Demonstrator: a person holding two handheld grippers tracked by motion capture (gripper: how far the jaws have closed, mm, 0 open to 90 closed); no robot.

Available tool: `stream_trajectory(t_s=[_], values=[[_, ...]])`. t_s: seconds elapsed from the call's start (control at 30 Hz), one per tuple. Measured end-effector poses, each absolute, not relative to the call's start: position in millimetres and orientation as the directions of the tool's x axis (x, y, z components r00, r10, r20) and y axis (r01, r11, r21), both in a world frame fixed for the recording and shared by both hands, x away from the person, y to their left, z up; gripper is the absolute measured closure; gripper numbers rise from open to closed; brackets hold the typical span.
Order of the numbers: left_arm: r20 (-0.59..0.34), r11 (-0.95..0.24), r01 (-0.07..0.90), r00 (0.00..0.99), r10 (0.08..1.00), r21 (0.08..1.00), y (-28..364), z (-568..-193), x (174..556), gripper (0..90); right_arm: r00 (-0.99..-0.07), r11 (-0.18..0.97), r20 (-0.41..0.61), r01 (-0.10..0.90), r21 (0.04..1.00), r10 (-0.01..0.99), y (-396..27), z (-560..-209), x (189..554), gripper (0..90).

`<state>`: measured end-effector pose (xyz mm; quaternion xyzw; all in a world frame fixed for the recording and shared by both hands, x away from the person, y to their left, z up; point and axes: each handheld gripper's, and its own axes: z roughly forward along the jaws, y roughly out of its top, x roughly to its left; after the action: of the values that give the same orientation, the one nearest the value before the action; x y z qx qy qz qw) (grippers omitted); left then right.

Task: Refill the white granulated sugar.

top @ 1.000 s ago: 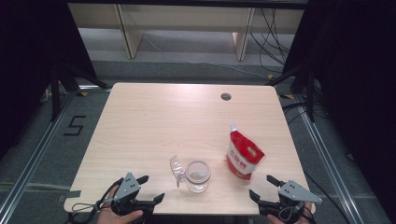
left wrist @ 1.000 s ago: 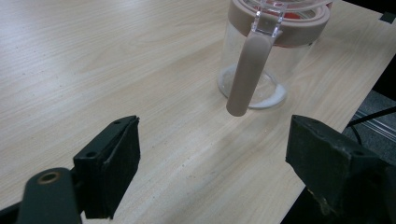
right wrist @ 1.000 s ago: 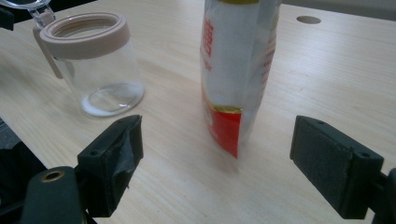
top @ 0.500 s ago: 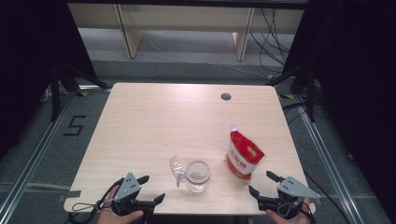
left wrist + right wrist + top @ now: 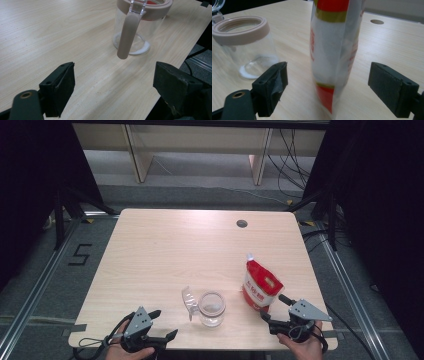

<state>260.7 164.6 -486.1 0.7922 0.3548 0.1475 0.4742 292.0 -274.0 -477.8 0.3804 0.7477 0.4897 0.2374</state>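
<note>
On the tabletop (image 5: 165, 250), taking the glass jar (image 5: 211, 308) near the front edge as our landmark, we hold the left gripper (image 5: 163, 326) left of it and nearer us, jaws spread and empty, aimed at the jar. The jar's clear lid (image 5: 188, 299) hangs open on its left side. Right of the jar stands the red and white pouch (image 5: 261, 287), upright. Our right gripper (image 5: 275, 307), jaws spread wide, faces the pouch, likely to grasp it for pouring.
</note>
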Motion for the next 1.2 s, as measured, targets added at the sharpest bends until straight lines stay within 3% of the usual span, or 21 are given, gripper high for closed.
stream_trajectory(t_s=[0.23,0.3,0.33,0.4,0.6,0.7,1.2], values=[[-0.091,-0.305,0.412,0.708,0.701,0.859,166,-486,261,17.3,-0.594,0.212,0.040,0.349,0.913,0.804,-264,-481,304,19.5],[-0.083,-0.312,0.404,0.714,0.696,0.860,166,-486,261,17.3,-0.610,0.239,0.003,0.314,0.919,0.793,-264,-483,311,19.8],[-0.082,-0.312,0.404,0.714,0.695,0.860,166,-486,261,17.3,-0.597,0.205,0.037,0.333,0.920,0.802,-262,-484,311,20.2],[-0.087,-0.304,0.406,0.709,0.700,0.862,166,-486,261,17.3,-0.617,0.243,0.000,0.310,0.919,0.787,-262,-485,316,20.8],[-0.105,-0.289,0.425,0.696,0.710,0.858,166,-486,260,17.3,-0.607,0.192,0.049,0.326,0.926,0.793,-257,-488,317,21.5],[-0.080,-0.312,0.404,0.710,0.699,0.860,167,-485,261,17.3,-0.614,0.217,0.007,0.290,0.932,0.789,-256,-490,321,21.7],[-0.090,-0.303,0.410,0.707,0.702,0.860,166,-486,261,17.2,-0.605,0.195,0.019,0.286,0.938,0.796,-251,-493,328,23.1]])
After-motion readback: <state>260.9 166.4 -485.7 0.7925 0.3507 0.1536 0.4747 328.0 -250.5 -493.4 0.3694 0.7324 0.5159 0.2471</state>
